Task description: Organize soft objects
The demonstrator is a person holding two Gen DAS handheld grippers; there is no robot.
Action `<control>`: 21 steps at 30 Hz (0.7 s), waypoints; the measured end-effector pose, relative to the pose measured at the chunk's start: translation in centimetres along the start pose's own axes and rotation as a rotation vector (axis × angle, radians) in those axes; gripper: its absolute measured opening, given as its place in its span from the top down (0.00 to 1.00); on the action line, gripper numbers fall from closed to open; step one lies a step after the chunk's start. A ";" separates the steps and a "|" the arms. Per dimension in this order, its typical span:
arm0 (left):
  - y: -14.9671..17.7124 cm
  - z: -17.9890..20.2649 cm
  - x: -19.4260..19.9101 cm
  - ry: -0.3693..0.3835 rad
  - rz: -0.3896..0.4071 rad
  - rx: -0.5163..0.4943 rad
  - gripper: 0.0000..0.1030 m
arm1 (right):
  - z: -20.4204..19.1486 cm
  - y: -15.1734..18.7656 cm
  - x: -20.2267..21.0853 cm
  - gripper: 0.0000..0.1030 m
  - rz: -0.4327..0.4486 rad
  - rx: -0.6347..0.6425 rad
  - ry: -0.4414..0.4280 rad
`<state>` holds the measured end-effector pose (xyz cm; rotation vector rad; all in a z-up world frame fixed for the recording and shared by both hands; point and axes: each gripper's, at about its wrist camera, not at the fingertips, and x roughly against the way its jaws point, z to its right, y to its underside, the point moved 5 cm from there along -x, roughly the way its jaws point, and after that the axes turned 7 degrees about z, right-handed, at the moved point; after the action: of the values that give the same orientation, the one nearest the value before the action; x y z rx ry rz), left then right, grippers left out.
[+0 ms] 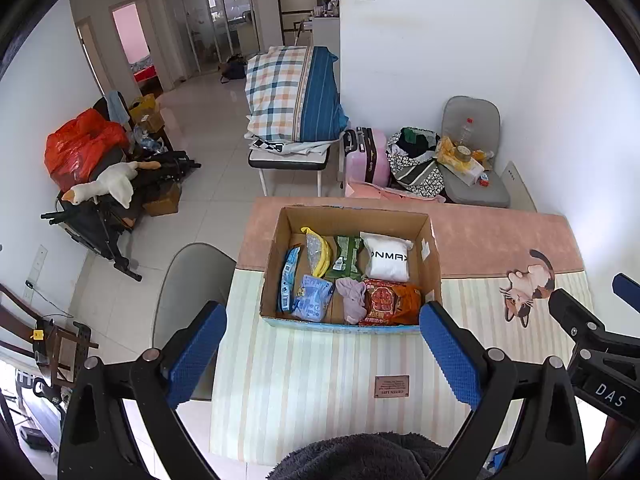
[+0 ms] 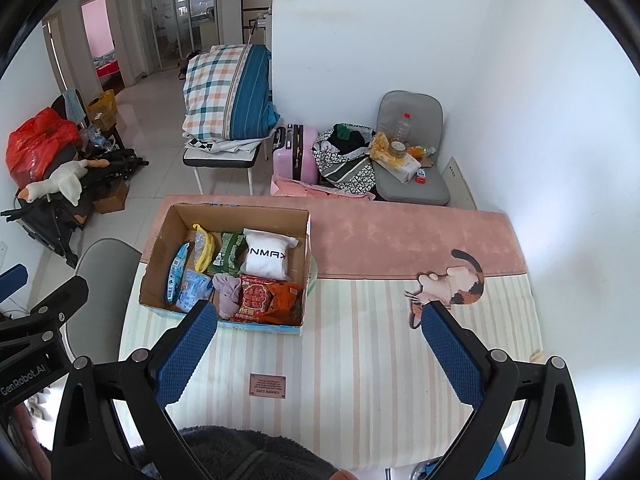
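An open cardboard box (image 1: 434, 264) stands on the striped tablecloth (image 1: 304, 384). It holds several soft items: a white pouch (image 1: 387, 258), a green packet (image 1: 345, 258), a yellow bag (image 1: 318, 252), blue packets (image 1: 310, 298), a mauve cloth (image 1: 352, 299) and a red-orange packet (image 1: 390, 300). My left gripper (image 1: 322, 316) is open and empty, held above the table in front of the box. My right gripper (image 2: 320, 316) is open and empty, right of the box (image 2: 306, 248). The same items show in the right wrist view, such as the white pouch (image 2: 267, 258).
A cat picture (image 1: 526, 284) marks the cloth at right. A grey chair (image 1: 188, 280) stands left of the table. Beyond are a pink suitcase (image 1: 366, 156), a loaded chair (image 1: 472, 160), a plaid quilt (image 1: 294, 96) on a bench and a goose plush (image 1: 108, 184). Dark fleece (image 1: 360, 456) lies below.
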<state>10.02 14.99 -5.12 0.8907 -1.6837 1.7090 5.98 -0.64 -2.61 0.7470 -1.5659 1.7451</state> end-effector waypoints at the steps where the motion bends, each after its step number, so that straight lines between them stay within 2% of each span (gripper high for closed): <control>1: -0.1 0.0 0.0 0.000 -0.001 0.001 0.04 | 0.0 0.0 0.1 0.00 0.001 0.001 0.001; 21: -0.1 0.0 0.2 0.004 -0.001 0.007 0.04 | -0.1 -0.3 0.5 0.00 0.005 0.001 0.009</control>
<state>9.98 14.95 -4.88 0.8906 -1.6757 1.7159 5.86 -0.45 -2.06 0.7353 -1.5624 1.7507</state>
